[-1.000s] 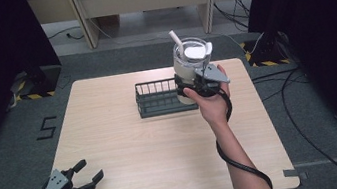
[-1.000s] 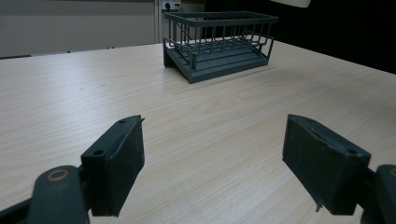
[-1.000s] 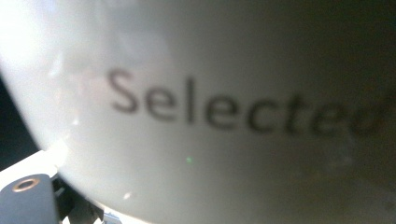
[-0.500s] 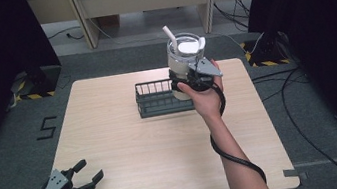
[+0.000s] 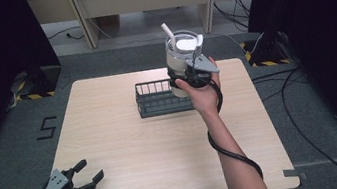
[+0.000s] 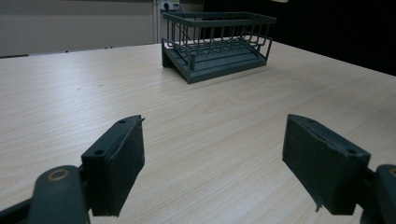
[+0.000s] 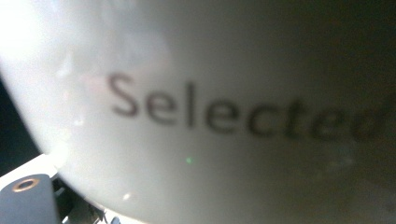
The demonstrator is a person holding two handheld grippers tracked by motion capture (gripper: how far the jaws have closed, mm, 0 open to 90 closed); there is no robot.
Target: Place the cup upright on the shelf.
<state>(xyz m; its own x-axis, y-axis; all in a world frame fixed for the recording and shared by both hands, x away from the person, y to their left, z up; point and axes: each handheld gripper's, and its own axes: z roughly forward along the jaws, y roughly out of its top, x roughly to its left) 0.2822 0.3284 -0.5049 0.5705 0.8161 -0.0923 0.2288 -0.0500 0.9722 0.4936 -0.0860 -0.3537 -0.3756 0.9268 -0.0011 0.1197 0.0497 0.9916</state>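
Clear plastic cup (image 5: 182, 59) with a white lid and straw is clamped in my right claw (image 5: 188, 74), lifted above the wire rack's (image 5: 159, 98) right end near the tabletop's (image 5: 128, 146) far edge. I judge lowering and release remain. My left claw (image 5: 86, 180) idles wide open, empty, at the near-left corner.

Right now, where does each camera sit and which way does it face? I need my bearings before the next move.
High view: above the person's side, facing forward and down on the table; shows both forearms, the left gripper and the right gripper holding the cup above the wire basket.
Left gripper view: low by the table's near edge, facing along its open jaws across the wood to the basket.
Right gripper view: pressed against the cup, with "Selected" printed on its wall.
Shared: high and left gripper views both show the basket.
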